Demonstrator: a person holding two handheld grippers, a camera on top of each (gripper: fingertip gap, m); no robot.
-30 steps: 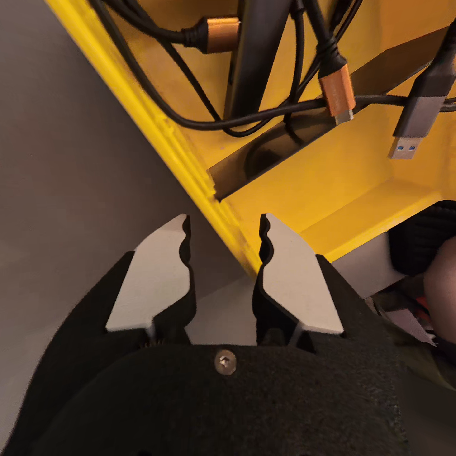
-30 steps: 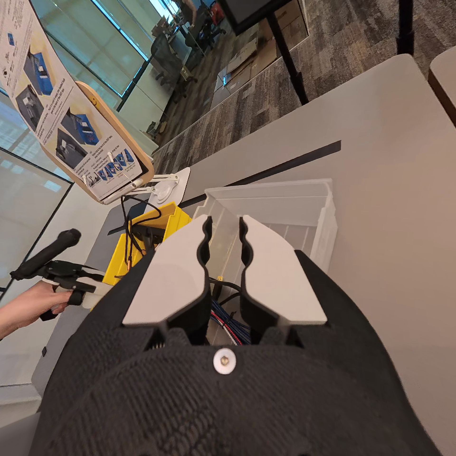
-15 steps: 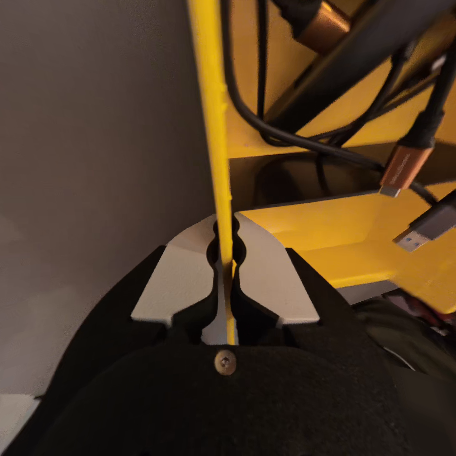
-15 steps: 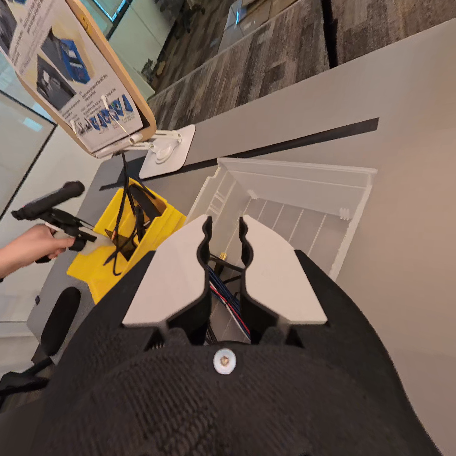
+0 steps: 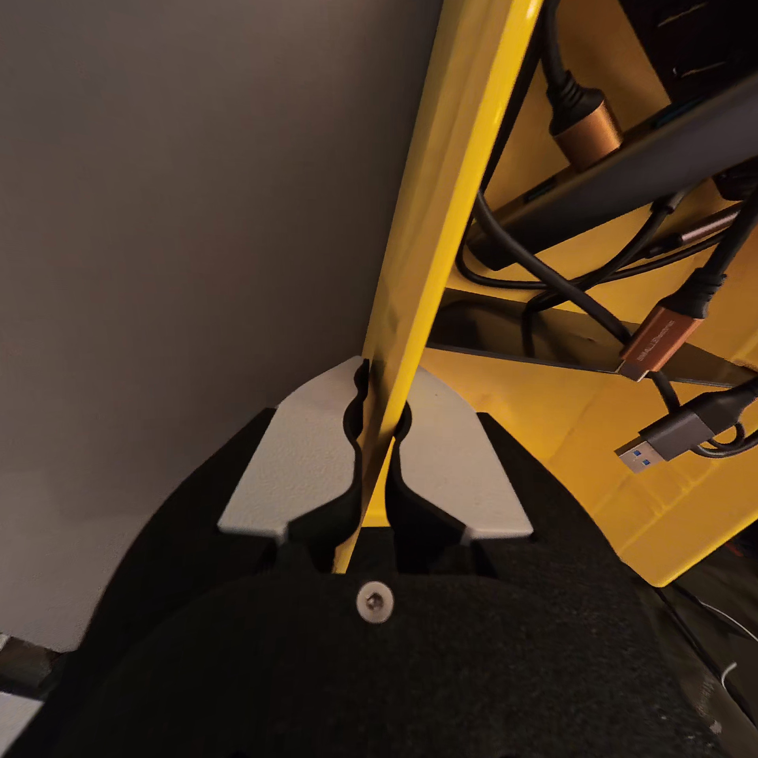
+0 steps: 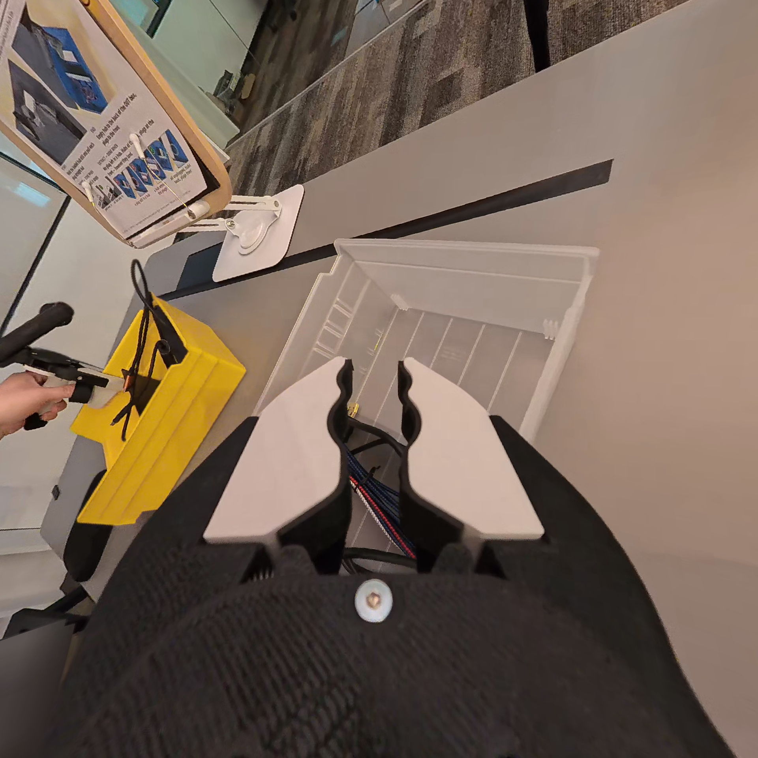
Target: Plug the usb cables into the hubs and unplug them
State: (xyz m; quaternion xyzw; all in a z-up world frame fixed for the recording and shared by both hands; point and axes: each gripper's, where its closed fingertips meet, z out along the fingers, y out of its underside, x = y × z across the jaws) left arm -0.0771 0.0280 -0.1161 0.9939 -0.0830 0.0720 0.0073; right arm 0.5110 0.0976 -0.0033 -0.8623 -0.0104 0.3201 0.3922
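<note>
The grey table [image 6: 615,205] is carrying two containers: a clear plastic bin [image 6: 484,262] in the middle and, well off to its left, the yellow bin [image 6: 164,430] holding the task's gear. The left gripper [image 5: 379,404] is clamping down on the yellow bin's side wall [image 5: 443,205], its two pale fingers pressing the thin rim between them, so this is looking like a hold on the container and not yet on any cable.

Inside that bin, a dark grey hub [image 5: 615,180] is lying slantwise with one copper-sleeved plug [image 5: 586,131] sitting against its upper edge, apparently seated in a port. Two more connectors are dangling loose: a copper-cased plug [image 5: 656,344] and, below it, a grey plug with a blue tongue [image 5: 664,439], both clear of the hub. So most of the plugging seems to be waiting.

The right gripper [image 6: 373,381] is hovering over the clear bin, fingers parted and gripping nothing, with a bundle of striped cables [image 6: 369,492] lying beneath.
</note>
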